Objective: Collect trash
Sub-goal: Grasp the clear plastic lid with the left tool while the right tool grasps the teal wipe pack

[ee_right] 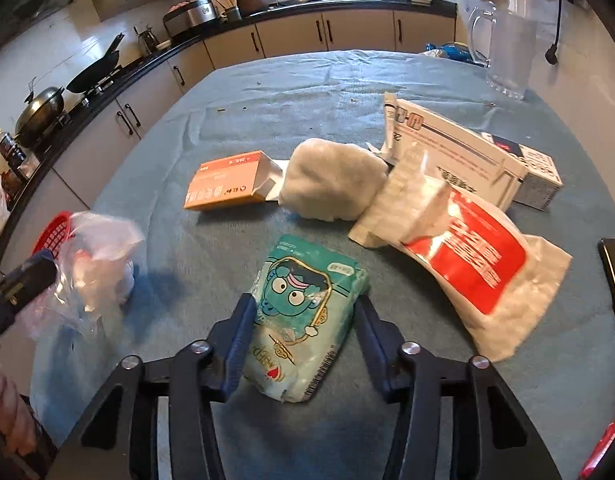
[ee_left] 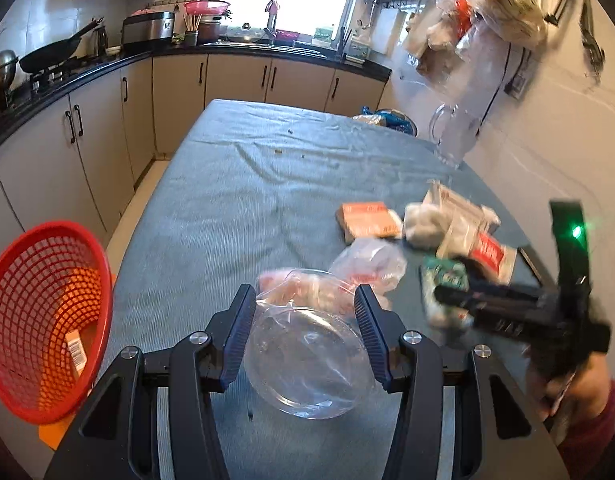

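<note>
One scrap, a small labelled wrapper (ee_left: 75,353), lies in the red mesh basket (ee_left: 47,320) that tilts at the table's left edge, so the collecting looks barely begun, as a judgement from what lies about. Most of the trash sits on the blue-grey tablecloth (ee_left: 243,200). The left gripper (ee_left: 305,304) has its jaws either side of a clear plastic lid or dish (ee_left: 307,364) tangled with crumpled clear bags (ee_left: 367,268); the pads seem to press its sides, so it probably holds that plastic, and the basket is just to its left. The right gripper (ee_right: 303,312) straddles a teal cartoon-printed packet (ee_right: 303,312) lying flat on the cloth; its jaws stand narrowly around the packet, but whether the pads actually pinch it cannot be told, since a sliver of gap seems to show on the right side. Beyond it, untouched, lie an orange carton (ee_right: 227,180), a wad of white tissue (ee_right: 331,184), a white and red pouch (ee_right: 467,264) and a long white box (ee_right: 459,148), all clustered and partly overlapping near the table's right side. A clear jug (ee_right: 503,48) stands farther back by the wall and is likely no trash. Left to do, by this reading: drop the plastic, lift the packet, then clear four pieces.
</note>
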The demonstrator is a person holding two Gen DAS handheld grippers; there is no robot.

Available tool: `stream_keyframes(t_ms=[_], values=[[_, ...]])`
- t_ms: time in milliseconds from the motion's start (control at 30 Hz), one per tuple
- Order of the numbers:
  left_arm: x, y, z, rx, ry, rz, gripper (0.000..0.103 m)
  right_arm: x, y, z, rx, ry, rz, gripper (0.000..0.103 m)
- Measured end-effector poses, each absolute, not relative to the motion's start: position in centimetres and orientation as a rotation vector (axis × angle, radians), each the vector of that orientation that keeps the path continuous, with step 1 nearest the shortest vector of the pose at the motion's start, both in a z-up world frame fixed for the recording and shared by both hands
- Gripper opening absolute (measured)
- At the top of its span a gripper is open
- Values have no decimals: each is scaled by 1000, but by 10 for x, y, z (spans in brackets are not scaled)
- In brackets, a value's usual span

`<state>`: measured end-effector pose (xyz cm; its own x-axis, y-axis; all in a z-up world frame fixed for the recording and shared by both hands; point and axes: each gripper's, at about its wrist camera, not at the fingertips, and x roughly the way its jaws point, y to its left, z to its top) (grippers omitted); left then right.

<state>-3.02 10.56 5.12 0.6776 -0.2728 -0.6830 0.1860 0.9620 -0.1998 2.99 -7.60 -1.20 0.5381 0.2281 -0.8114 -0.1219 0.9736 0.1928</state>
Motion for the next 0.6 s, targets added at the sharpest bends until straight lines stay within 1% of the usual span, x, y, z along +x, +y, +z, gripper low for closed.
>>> stream_keyframes(t_ms=[33, 167, 200, 233, 333, 467, 600], values=[[-33, 105, 48, -111, 788, -258, 53, 32, -74, -12, 119, 979, 210, 52], [-47, 107, 42, -118, 800, -276, 54, 23, -76, -13, 112, 974, 218, 54], [-51, 106, 40, -104, 800, -271, 58, 20, -77, -13, 117, 973, 222, 54], [-55, 104, 38, -78, 795, -261, 60, 20, -77, -13, 117, 972, 222, 54], [-60, 103, 28, -40, 809, -233, 60, 19, -80, -14, 127, 970, 224, 54], [-55, 111, 15, -73, 835, -206, 60, 16, -81, -14, 135, 962, 224, 53], [-54, 114, 17, -103, 836, -201, 60, 12, -83, -14, 138, 961, 224, 53]])
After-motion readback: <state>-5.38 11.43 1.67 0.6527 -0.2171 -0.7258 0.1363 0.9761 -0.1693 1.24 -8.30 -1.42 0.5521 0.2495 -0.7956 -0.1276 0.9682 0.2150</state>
